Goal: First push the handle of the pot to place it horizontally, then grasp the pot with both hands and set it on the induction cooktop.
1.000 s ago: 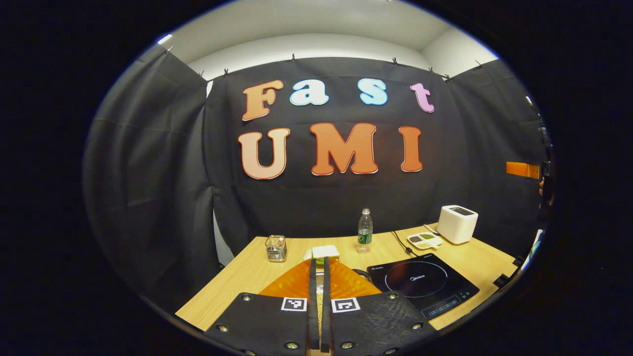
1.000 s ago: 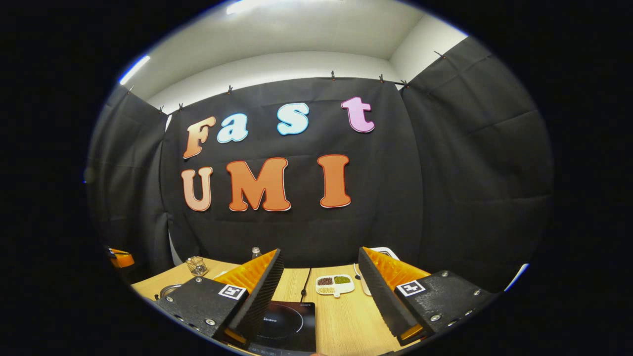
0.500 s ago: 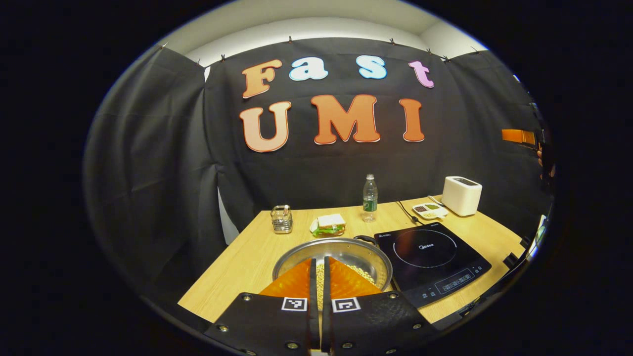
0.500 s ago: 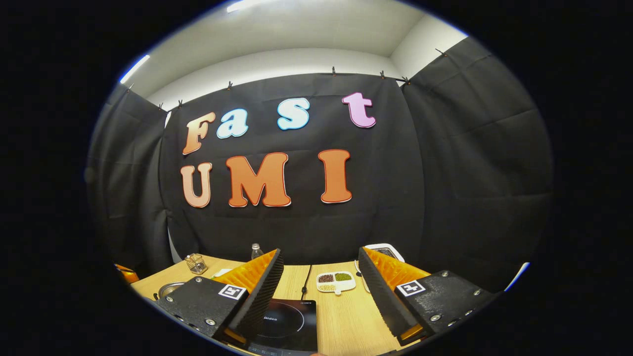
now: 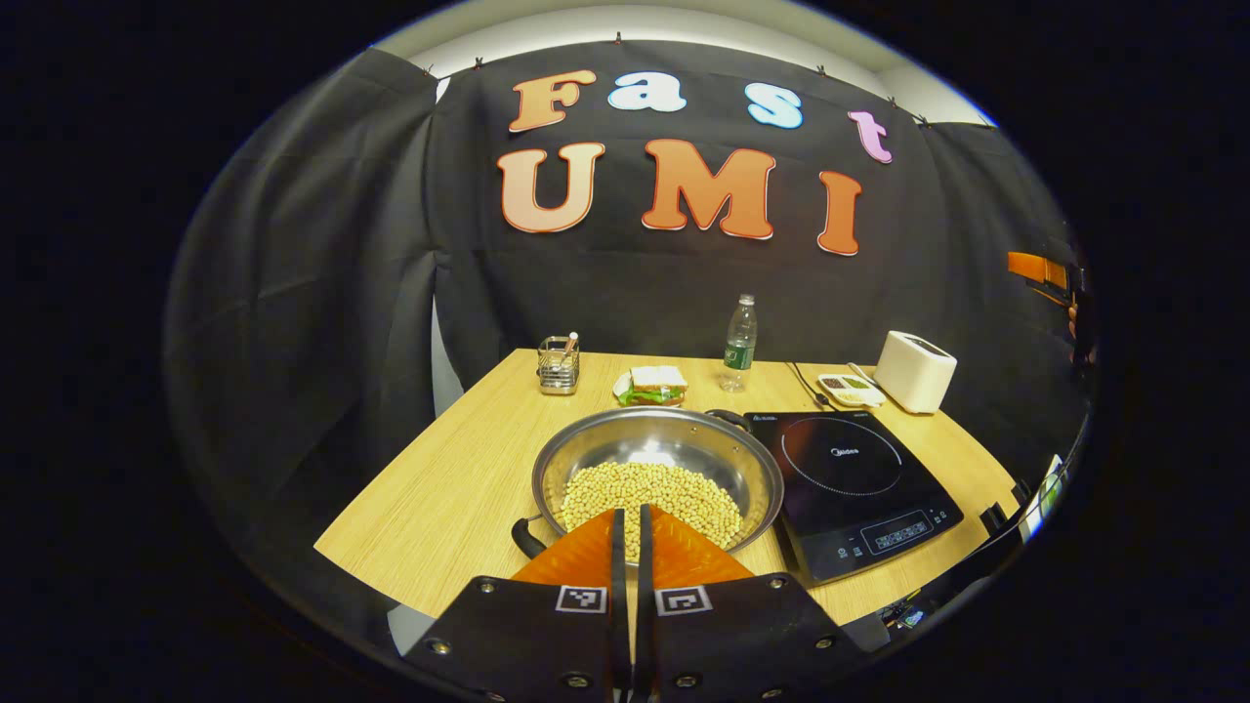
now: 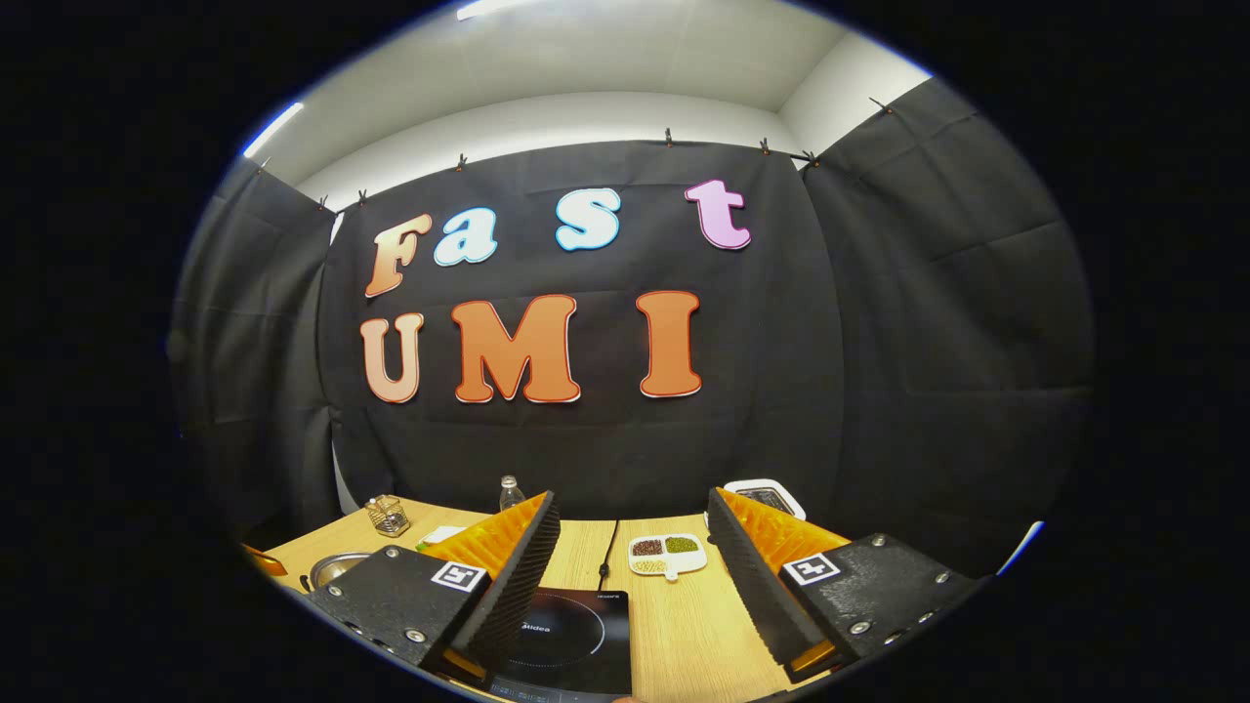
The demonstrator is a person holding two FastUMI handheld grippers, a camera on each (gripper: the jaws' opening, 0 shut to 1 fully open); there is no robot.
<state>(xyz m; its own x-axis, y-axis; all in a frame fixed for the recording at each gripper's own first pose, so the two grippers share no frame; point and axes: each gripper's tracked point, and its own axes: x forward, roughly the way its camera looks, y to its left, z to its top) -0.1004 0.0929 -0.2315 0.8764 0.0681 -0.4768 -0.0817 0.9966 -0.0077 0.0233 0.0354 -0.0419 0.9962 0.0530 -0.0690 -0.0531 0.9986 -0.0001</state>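
Over the last second your left claw has tipped down and lifted, so the pot that was hidden behind its fingers is now in full sight; your right claw has barely shifted.

Going left to right in the left gripper view: a small wire holder stands at the far side of the pale wood-grain counter, then a sandwich on a plate, then a clear plastic bottle. The pot sits near the middle, a wide, shallow, shiny steel bowl part-filled with small pale beans. One dark loop handle shows at its near-left rim and another at the far right, so the handles lie diagonally, not level across. Just beside the pot on the right is the flat, glossy black induction cooktop, then a little divided dish and a white rounded toaster.

Your left claw hovers above the pot's near rim with its orange ridged fingers pressed together on nothing. Your right claw's fingers stand wide apart, high over the cooktop.

By my reading nothing is done yet: the handle push, the two-handed grasp and the lift onto the cooktop all remain.
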